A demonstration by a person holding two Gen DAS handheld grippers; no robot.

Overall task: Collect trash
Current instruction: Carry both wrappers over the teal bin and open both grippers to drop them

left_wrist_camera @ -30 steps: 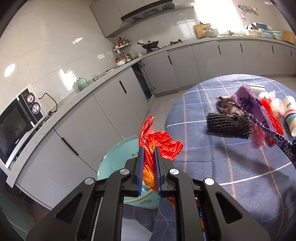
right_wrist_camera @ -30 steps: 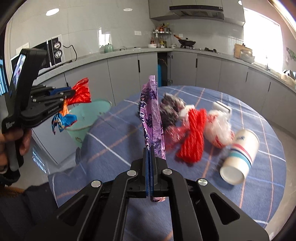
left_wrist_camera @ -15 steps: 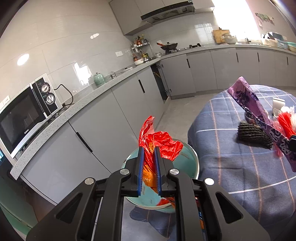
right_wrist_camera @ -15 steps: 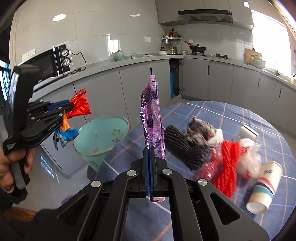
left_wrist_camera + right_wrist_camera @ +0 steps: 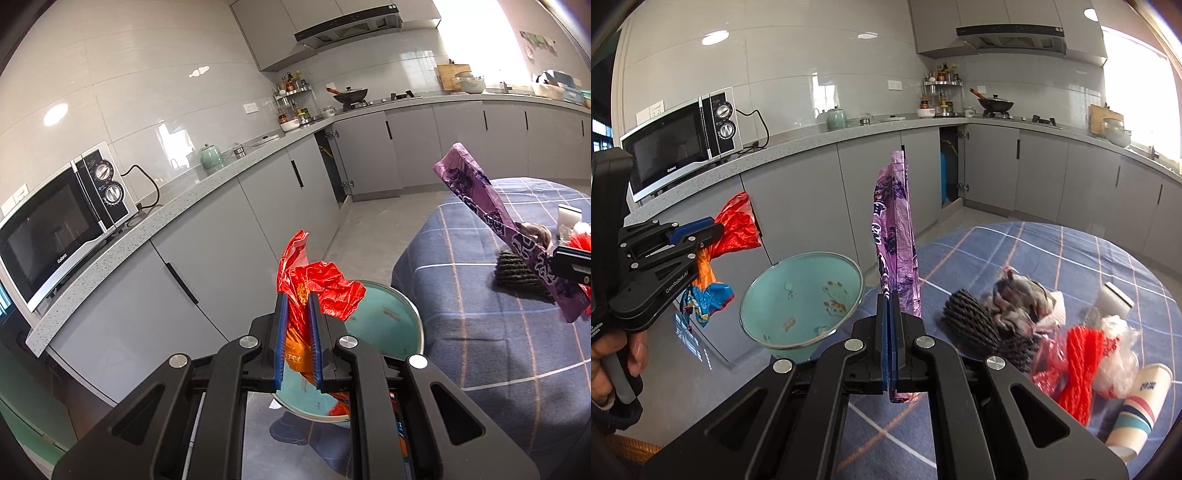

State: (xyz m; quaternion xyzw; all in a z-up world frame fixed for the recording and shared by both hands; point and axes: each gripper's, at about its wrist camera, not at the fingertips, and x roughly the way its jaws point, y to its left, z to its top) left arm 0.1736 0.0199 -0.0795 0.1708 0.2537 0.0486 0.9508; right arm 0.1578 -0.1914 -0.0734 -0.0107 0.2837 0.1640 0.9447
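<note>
At lower centre of the left wrist view, left hand-held gripper [image 5: 298, 314] is clamped on the red wrapper [image 5: 317, 288], poised over the teal bin [image 5: 402, 325] for dropping. Right hand-held gripper [image 5: 891, 321] pinches the purple wrapper [image 5: 895, 236] upright beside the bin; other trash lies on the table [image 5: 1015, 247].

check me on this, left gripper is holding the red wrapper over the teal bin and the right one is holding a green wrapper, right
Not quite: the right gripper holds a purple wrapper, not a green one, as the right wrist view shows. The left gripper does hold the red wrapper over the teal bin.

Both wrist views look along their fingers, sharing teal bin [image 5: 384, 325], table [image 5: 1052, 251].
</note>
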